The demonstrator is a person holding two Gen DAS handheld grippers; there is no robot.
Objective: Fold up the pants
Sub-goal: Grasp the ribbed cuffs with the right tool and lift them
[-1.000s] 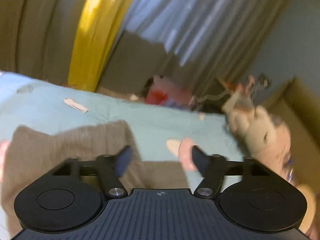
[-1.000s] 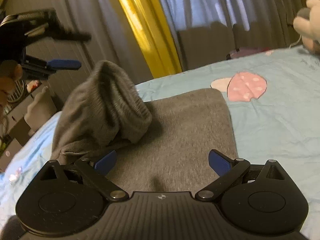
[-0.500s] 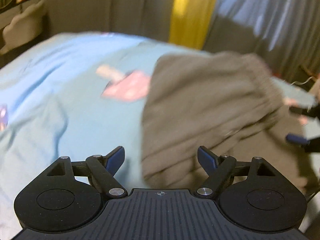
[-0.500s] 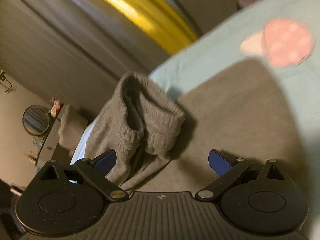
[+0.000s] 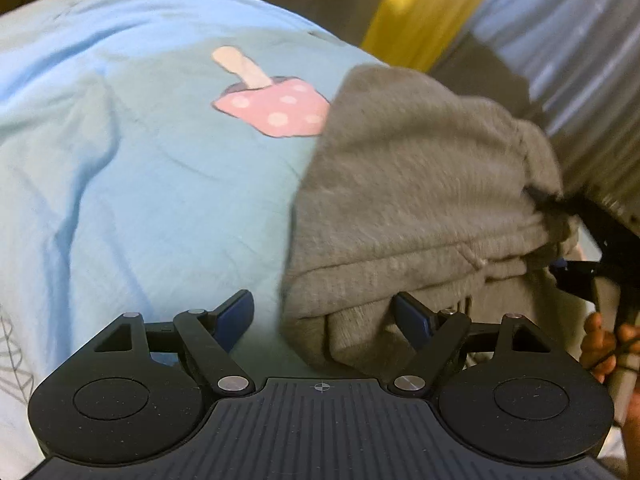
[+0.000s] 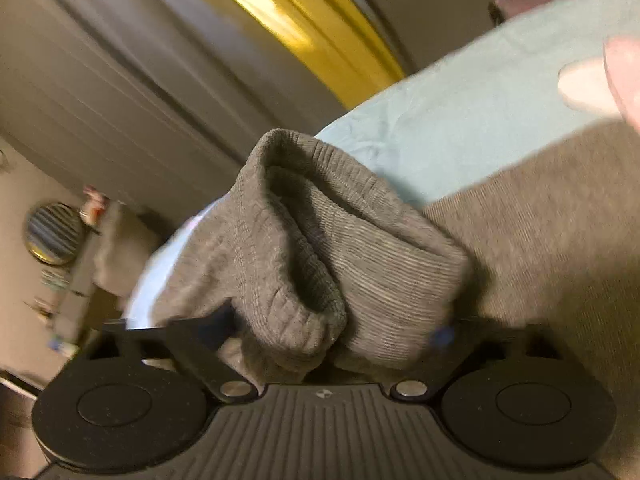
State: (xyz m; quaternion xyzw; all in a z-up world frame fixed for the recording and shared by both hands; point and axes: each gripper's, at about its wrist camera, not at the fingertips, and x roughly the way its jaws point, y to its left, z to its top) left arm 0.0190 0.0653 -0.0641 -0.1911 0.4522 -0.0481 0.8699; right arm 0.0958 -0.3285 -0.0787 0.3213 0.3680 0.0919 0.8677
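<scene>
- We saw the grey pants (image 5: pixel 404 196) lying on a light blue bedsheet (image 5: pixel 132 184), bunched into a heap with folded edges turned toward the left wrist camera.
- Part of the pants covered the edge of a pink, white-dotted mushroom print (image 5: pixel 276 104) on the sheet.
- We held the left gripper (image 5: pixel 324 314) low at the near edge of the heap, its jaws standing wide apart. Its right blue pad sat against or just beside a fold of the fabric; the other pad hung over bare sheet. Nothing was clamped.
- In the right wrist view, the ribbed cuff (image 6: pixel 320 248) of a pants leg stood up as an open tube directly in front of the right gripper (image 6: pixel 332 330).
- The right gripper's jaws had just been closing, with the cuff fabric between them. The view was blurred, and we could not tell whether the pads already pressed on the cloth.
- The right gripper also showed at the heap's far side in the left view, with the fingers (image 5: pixel 600 344) of the hand holding it.
- Yellow and grey curtains (image 6: pixel 304 20) hung behind the bed.
</scene>
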